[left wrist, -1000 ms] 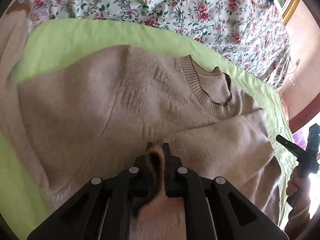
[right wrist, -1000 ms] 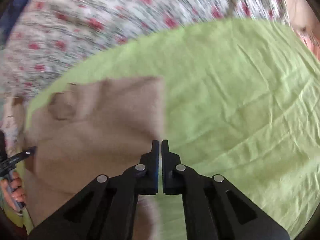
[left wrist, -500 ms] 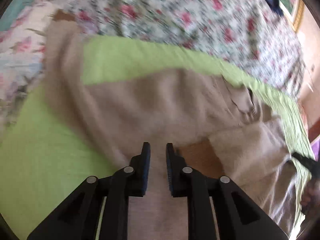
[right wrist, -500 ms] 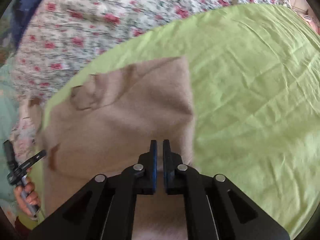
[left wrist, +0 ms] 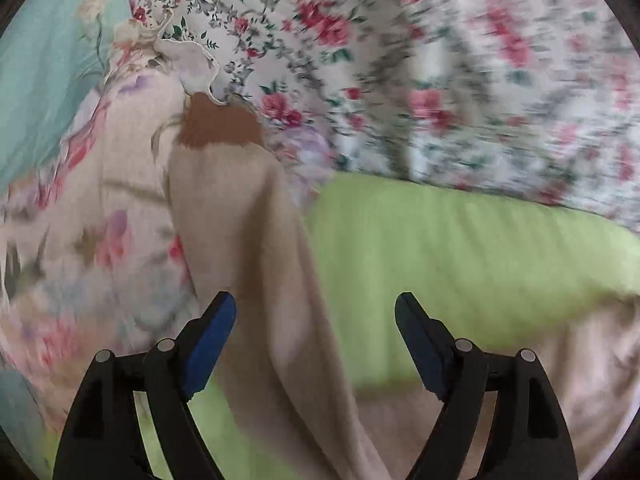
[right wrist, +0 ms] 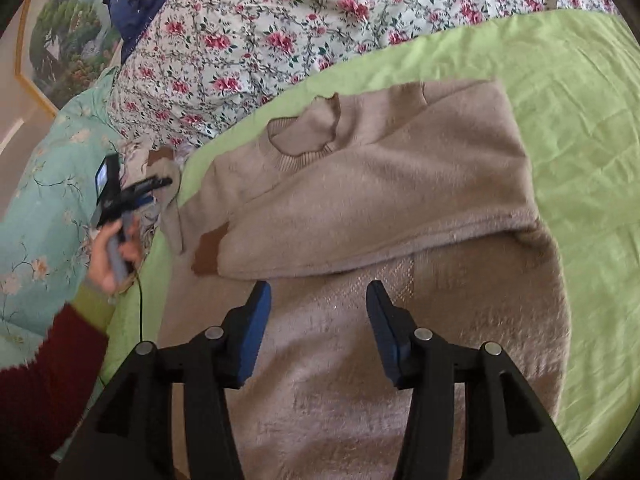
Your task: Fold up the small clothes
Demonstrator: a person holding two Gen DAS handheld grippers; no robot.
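A beige knit sweater point(right wrist: 380, 200) lies on a green sheet point(right wrist: 580, 120), neck away from me. One sleeve with a brown cuff point(right wrist: 208, 252) is folded across its chest. The other sleeve point(left wrist: 260, 260) stretches out to the left, its brown cuff point(left wrist: 216, 128) resting on floral bedding. My left gripper point(left wrist: 316, 320) is open and empty, just above that outstretched sleeve; it also shows in the right wrist view point(right wrist: 136, 196), held in a hand. My right gripper point(right wrist: 318, 308) is open and empty over the sweater's lower body.
A floral quilt point(right wrist: 280, 32) piles up behind the green sheet. A teal floral pillow point(right wrist: 44, 200) lies at the left. A framed picture point(right wrist: 60, 48) hangs on the wall. A thin black cable point(right wrist: 140, 304) runs down from the left gripper.
My left gripper let go of the folded sleeve's cuff, opened wide and swung left to the outstretched sleeve. My right gripper opened and pulled back over the sweater's body.
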